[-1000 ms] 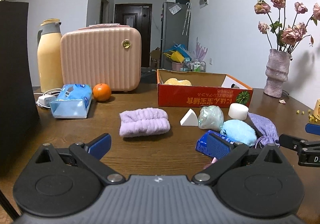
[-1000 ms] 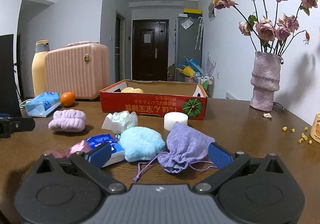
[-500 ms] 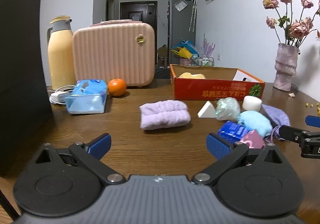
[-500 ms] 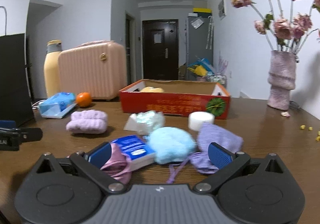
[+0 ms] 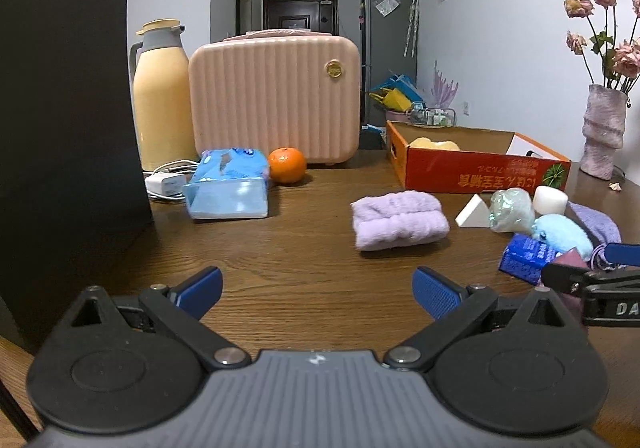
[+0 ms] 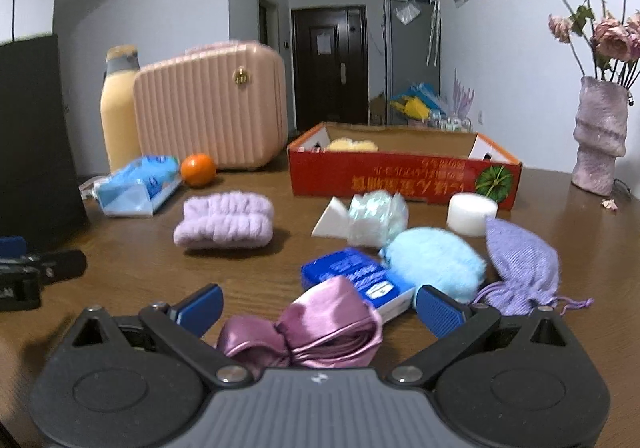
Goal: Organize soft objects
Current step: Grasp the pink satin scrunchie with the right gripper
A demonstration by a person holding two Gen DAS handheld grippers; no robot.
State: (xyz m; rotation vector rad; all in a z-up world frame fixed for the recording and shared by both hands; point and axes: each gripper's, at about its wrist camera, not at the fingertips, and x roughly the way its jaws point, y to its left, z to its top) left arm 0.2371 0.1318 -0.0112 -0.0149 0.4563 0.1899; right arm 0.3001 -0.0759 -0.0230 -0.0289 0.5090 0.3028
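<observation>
Now the right gripper (image 6: pixel 318 306) frames a pink satin pouch (image 6: pixel 316 332) (jaws apart); the left gripper (image 5: pixel 316 288), jaws apart, holds nothing.

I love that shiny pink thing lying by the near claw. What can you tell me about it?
The pink satin scrunchie looks like glossy mauve fabric, gathered into soft folds around a cinched middle. It lies crumpled on the wooden table, between the open fingers of the right claw, ungripped. Its far edge meets or overlaps the blue packet.
</observation>
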